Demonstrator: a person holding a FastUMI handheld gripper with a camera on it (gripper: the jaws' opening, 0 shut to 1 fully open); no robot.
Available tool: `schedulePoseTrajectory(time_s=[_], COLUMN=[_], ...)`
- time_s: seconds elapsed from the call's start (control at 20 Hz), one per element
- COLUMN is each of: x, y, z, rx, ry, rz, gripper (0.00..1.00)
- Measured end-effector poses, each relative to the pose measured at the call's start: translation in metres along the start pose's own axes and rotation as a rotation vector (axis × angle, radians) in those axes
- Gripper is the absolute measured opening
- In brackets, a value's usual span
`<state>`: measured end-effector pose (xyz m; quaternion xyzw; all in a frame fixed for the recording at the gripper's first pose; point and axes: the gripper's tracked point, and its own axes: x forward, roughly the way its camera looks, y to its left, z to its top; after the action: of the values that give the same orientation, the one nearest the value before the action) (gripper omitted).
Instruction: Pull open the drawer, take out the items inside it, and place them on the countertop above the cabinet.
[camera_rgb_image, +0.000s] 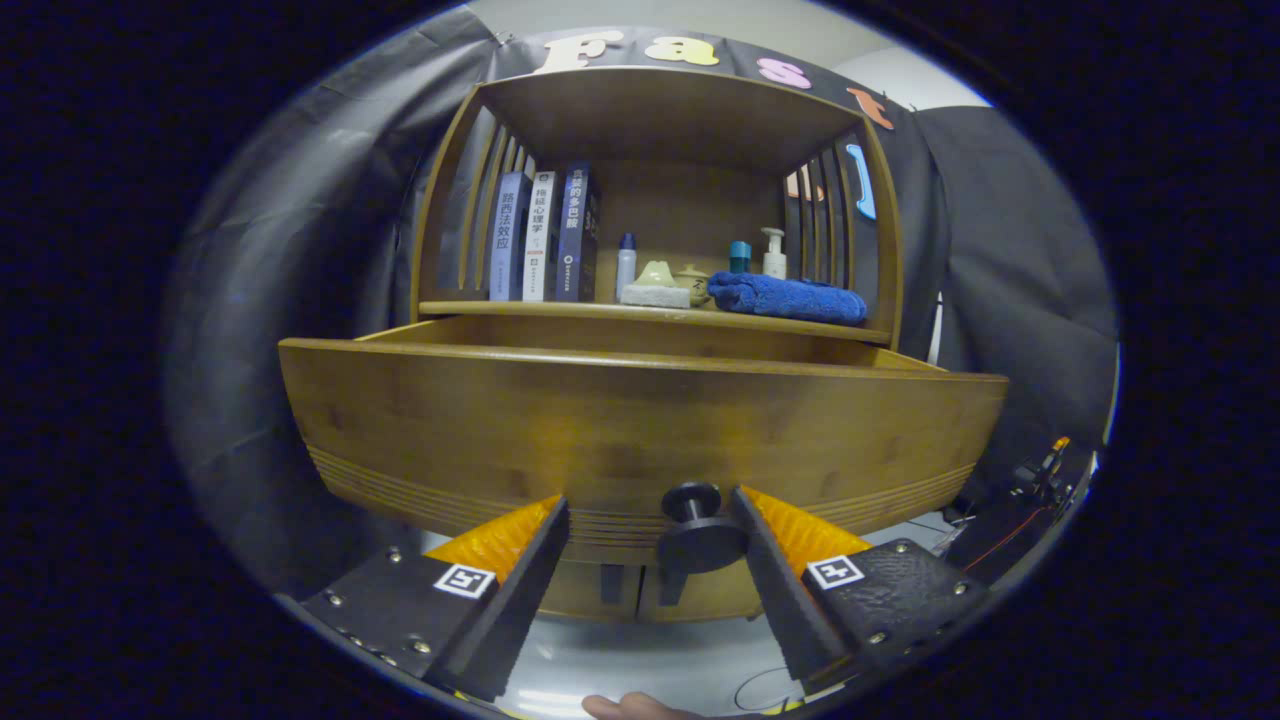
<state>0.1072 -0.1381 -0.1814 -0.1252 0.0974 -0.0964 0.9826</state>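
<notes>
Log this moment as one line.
drawer: pulled open | knob: between jaws, untouched | gripper: open | contents: hidden

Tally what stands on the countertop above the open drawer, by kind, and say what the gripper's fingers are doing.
Books: 3
Bottles: 3, counting the pump bottle and the teal-capped one
Rolled blue towel: 1
Small pale items mid-shelf: about 3, too small to name
Total: about 10
The gripper is open, its fingers either side of the drawer knob, not pressing it.
</notes>
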Motion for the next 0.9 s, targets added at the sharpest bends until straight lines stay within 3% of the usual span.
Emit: schedulePoseTrajectory(time_s=[0.55,0.9], x=[0.077,0.116], y=[0.005,0.006], z=[0.018,0.025], rx=[0.058,0.078], ry=[-0.100,-0.252], rz=[0.005,0.022], gripper=[0.99,0.99])
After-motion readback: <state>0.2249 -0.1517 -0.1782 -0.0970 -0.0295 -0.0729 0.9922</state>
